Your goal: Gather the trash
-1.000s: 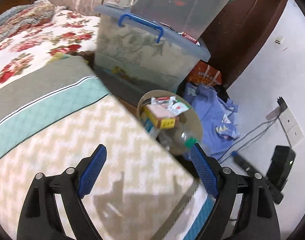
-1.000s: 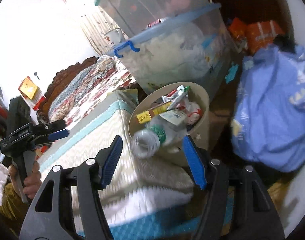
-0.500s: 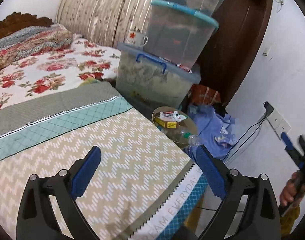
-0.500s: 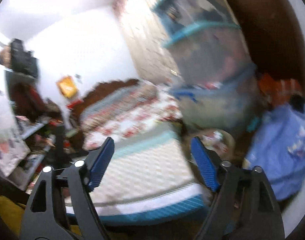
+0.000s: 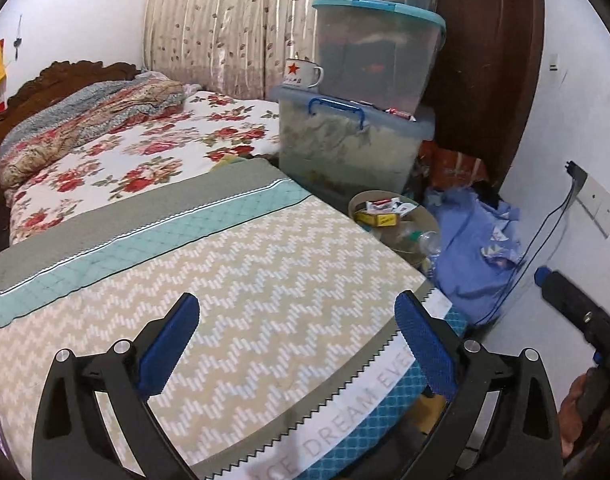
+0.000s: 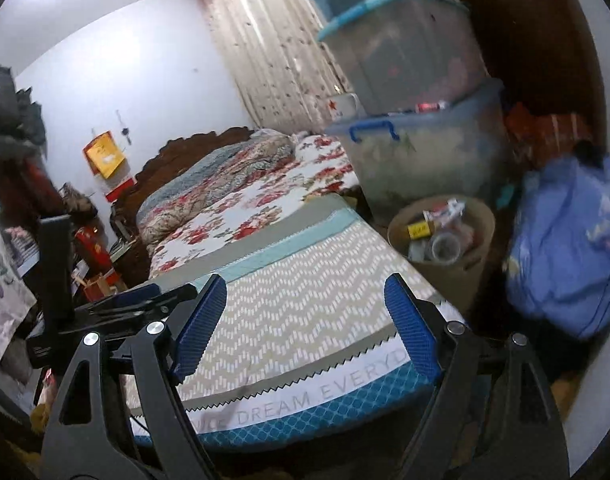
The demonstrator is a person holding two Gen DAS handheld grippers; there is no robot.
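Observation:
A round beige trash bin (image 5: 421, 220) stands on the floor beside the bed's foot corner; it also shows in the right wrist view (image 6: 481, 216). It holds a yellow box (image 5: 379, 219), wrappers (image 5: 385, 205) and a clear plastic bottle (image 5: 427, 241). My left gripper (image 5: 297, 340) is open and empty, held above the zigzag bed cover (image 5: 265, 272), well back from the bin. My right gripper (image 6: 305, 320) is open and empty, above the cover's foot end (image 6: 305, 320), also back from the bin.
Stacked plastic storage boxes (image 5: 353, 148) with a star mug (image 5: 301, 74) stand behind the bin. A blue cloth pile (image 5: 477, 248) lies right of it, with a wall socket and cable (image 5: 545, 224). The floral bed (image 5: 145, 152) stretches left.
Both grippers have pulled back and up from the bin, which now looks much smaller and farther. Both stay open and empty.

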